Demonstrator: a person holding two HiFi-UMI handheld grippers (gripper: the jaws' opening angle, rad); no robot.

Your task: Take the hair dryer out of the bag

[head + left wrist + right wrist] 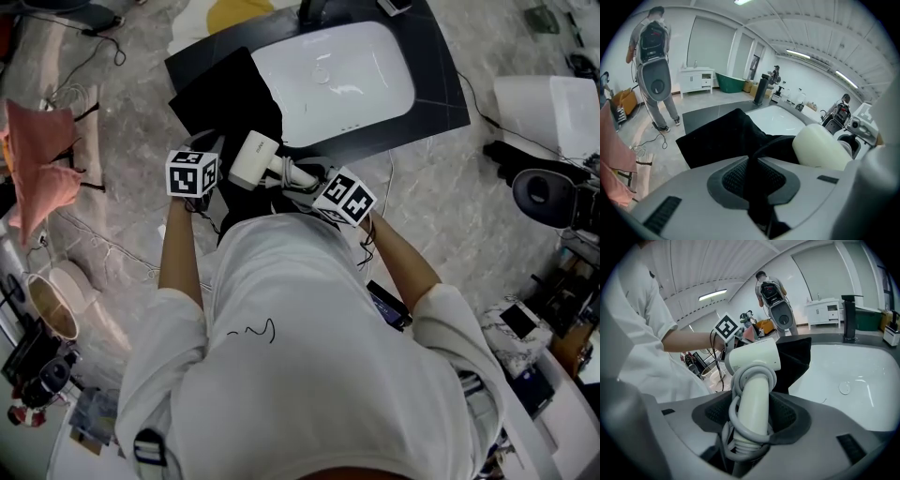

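Observation:
A cream hair dryer [253, 159] with its cord wound round the handle is clear of the black bag [230, 98]. My right gripper [298, 178] is shut on the dryer's handle [754, 404]; its head [752, 357] points away in the right gripper view. My left gripper [216, 180] is shut on a fold of the black bag [726, 136], whose cloth runs between the jaws [754, 173]. The dryer's head [818, 145] shows just to the right of the bag in the left gripper view. The bag [794, 359] hangs behind the dryer.
A white basin [337, 70] sits in a black surround [441, 84] ahead of me. A pink cloth [37, 169] lies on the floor at left among cables. A person with a backpack [654, 56] stands farther off. Equipment crowds the right side.

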